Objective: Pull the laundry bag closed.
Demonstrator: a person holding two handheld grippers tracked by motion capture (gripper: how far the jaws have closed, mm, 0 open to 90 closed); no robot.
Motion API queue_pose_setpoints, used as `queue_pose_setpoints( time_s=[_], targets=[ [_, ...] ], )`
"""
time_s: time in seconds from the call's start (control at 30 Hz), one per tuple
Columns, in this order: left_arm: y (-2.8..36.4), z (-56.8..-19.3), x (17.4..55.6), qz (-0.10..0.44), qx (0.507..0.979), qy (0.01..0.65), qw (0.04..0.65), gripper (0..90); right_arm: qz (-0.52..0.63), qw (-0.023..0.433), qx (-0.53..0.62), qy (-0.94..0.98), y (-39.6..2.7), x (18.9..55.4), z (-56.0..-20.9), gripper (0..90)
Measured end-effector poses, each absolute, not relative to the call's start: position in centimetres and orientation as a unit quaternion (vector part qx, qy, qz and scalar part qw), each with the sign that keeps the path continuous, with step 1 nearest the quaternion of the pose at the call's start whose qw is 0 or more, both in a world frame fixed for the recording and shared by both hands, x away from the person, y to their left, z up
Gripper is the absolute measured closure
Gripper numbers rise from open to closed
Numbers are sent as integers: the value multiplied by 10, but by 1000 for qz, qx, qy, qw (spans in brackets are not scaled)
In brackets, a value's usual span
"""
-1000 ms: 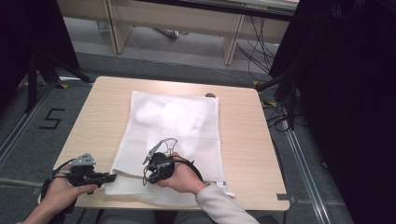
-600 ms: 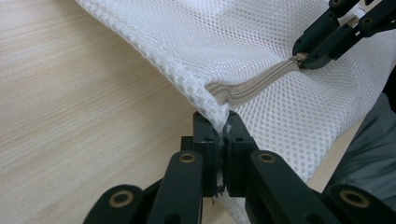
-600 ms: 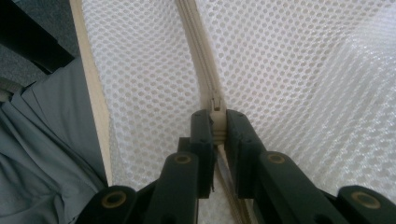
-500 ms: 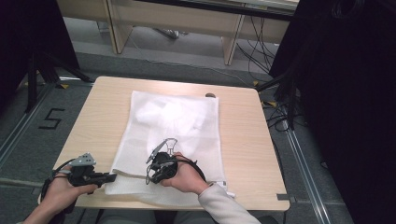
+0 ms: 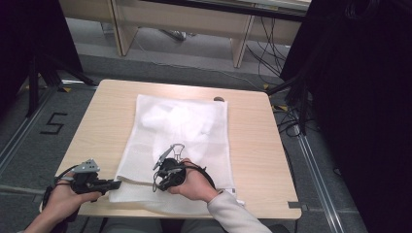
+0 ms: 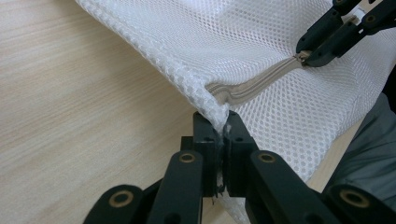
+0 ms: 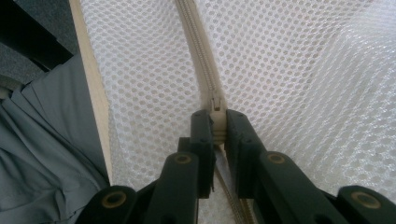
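A white mesh laundry bag (image 5: 177, 145) is lying flat in the middle of the light wooden table (image 5: 252, 145), its zippered edge nearest the person. The left gripper (image 6: 219, 140) is pinching the bag's near left corner, its black jaws closed on a bunched fold of mesh right where the zipper (image 6: 261, 81) ends. The right gripper (image 7: 215, 126) is sitting further along that same edge, jaws clamped on the small pale zipper slider (image 7: 216, 103).

The relation that matters is the zipper's long axis: in the right gripper view, the closed teeth (image 7: 198, 42) are running straight ahead of the jaws, while open tape is trailing back beneath them. The beige track is running from the held corner toward the slider, so the two grippers are lying on one line, the left anchoring and the right free to travel along it.

The mesh is looking soft and limp, with a honeycomb weave, likely to bunch unless kept taut. A crumpled white item is showing faintly through the bag's far half.
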State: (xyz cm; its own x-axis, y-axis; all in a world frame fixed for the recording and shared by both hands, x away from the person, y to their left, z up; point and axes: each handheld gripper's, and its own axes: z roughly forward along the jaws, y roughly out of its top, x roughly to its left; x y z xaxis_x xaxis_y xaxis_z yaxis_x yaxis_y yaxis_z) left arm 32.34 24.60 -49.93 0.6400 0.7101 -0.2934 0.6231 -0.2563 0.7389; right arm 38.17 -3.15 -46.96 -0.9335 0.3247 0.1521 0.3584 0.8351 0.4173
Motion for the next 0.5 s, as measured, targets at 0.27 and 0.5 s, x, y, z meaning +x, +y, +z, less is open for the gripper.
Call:
queue_pose_setpoints(
  time_s=[0.27,0.5],
  targets=[
    [246,-499,323,48,788,426,442,855,-224,37,-179,-957,-34,382,-469,825],
    [247,-499,323,49,790,424,440,855,-223,35,-177,-958,-35,382,-468,826]
  ],
)
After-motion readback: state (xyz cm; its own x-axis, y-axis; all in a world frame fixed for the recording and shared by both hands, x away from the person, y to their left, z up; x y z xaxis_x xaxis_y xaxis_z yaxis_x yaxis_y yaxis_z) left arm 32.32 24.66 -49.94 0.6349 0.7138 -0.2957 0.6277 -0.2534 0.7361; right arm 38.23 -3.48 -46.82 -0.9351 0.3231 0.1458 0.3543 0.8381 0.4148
